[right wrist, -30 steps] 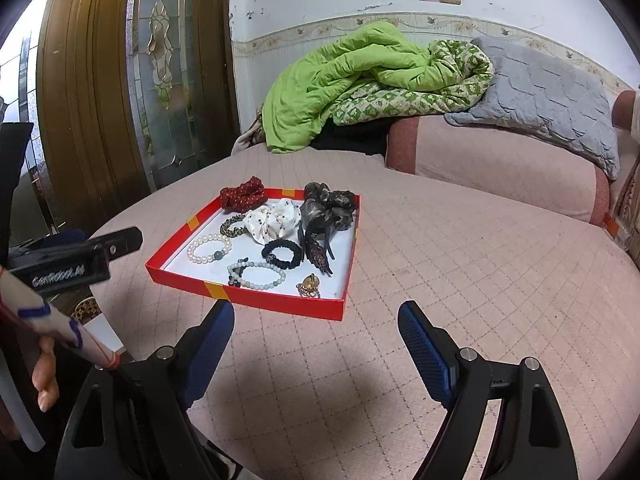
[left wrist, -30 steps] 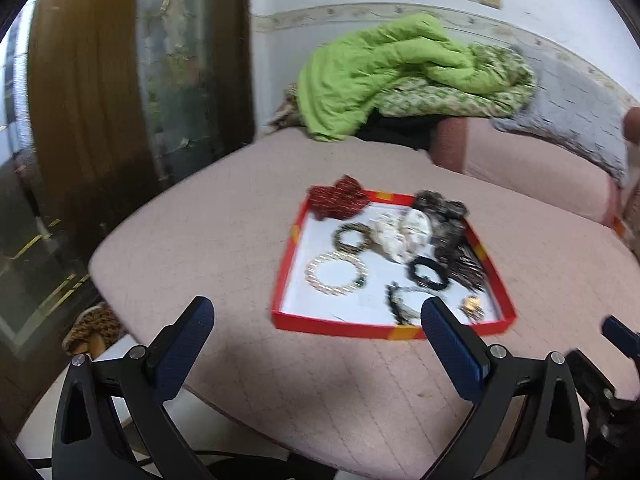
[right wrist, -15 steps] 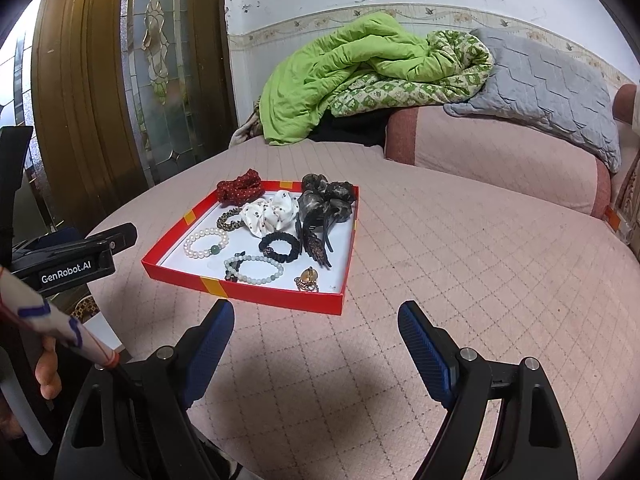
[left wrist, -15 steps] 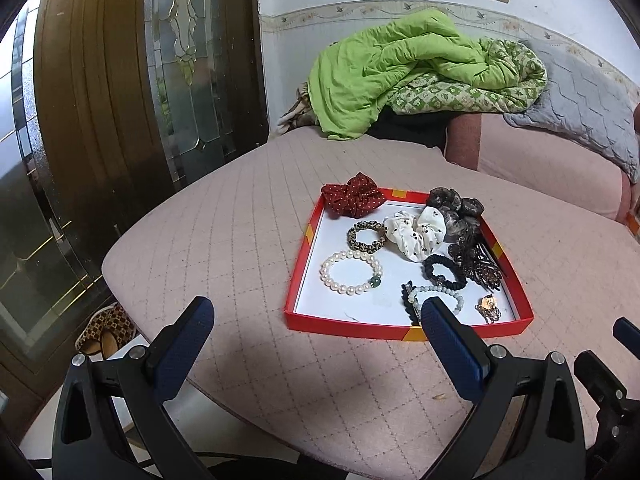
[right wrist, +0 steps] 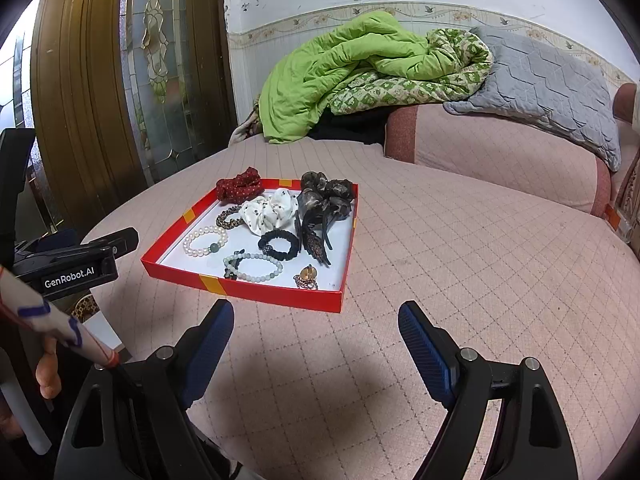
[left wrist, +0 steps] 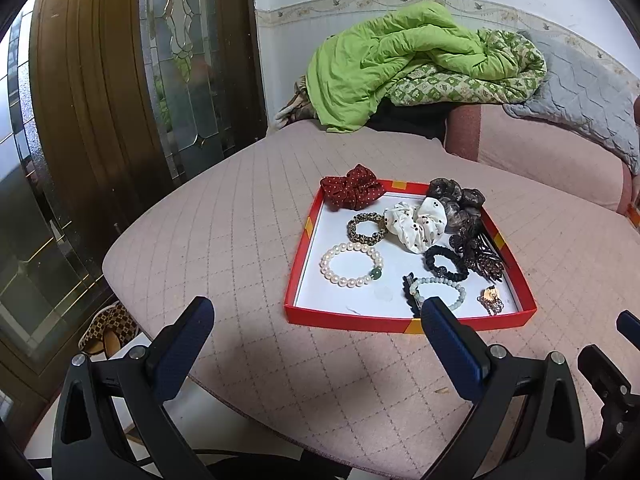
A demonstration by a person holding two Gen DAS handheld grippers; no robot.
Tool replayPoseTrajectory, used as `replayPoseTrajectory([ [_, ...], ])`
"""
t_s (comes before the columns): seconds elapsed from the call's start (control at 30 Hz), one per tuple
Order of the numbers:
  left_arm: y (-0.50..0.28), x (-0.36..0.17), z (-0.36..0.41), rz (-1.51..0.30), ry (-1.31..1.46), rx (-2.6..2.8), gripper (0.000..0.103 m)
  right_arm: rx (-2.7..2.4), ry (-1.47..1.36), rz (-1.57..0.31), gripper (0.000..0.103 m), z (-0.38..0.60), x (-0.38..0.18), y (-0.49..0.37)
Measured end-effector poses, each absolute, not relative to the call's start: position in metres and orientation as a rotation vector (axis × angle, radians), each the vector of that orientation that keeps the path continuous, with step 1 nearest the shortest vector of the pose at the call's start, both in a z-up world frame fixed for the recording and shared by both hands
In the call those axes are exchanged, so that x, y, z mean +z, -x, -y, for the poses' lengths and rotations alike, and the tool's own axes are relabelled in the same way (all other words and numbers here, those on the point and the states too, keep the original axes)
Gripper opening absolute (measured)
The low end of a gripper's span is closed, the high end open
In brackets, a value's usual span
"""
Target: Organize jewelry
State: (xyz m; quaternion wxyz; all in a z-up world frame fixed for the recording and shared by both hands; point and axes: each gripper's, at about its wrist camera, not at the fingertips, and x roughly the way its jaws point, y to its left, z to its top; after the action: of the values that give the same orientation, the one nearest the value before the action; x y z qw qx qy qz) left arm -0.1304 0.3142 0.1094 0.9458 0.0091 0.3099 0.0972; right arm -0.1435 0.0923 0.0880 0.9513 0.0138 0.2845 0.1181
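Both views are evenly lit by soft daylight and sharp throughout. Straight lines bow toward the edges, and the corners fall off into black. A soft, dark shadow lies on the pink bed cover (right wrist: 460,248) at lower centre. The glass door (left wrist: 180,60) at upper left shows faint reflections.

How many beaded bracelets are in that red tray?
2. The white pearl bracelet lies at the tray's left side; the pale green bead bracelet lies near its front edge. Others may hide under the scrunchies.
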Motion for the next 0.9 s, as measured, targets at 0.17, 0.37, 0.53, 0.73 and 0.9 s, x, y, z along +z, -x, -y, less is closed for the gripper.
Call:
replayPoseTrajectory([
  [0.17, 0.1293, 0.1085, -0.3138, -0.641, -0.021, 0.198, 0.103, 0.240, -0.027, -0.578, 0.088, -0.0923, 0.0882, 0.1438],
  [0.37, 0.1289, 0.1083, -0.3141, -0.641, -0.022, 0.197, 0.103, 0.241, -0.028, -0.579, 0.089, -0.0922, 0.0881, 0.1438],
  [0.53, 0.1280, 0.1067, -0.3145, -0.650, -0.023, 0.197, 0.103, 0.241, -0.026, -0.579, 0.089, -0.0923, 0.0880, 0.1440],
  [0.73, 0.1278, 0.1058, -0.3149, -0.653, -0.024, 0.199, 0.103, 0.241, -0.028, -0.578, 0.089, -0.0918, 0.0882, 0.1441],
  [0.9, 0.1291, 0.1055, -0.3140, -0.656, -0.028, 0.199, 0.103, 0.242, -0.025, -0.580, 0.089, -0.0918, 0.0877, 0.1441],
])
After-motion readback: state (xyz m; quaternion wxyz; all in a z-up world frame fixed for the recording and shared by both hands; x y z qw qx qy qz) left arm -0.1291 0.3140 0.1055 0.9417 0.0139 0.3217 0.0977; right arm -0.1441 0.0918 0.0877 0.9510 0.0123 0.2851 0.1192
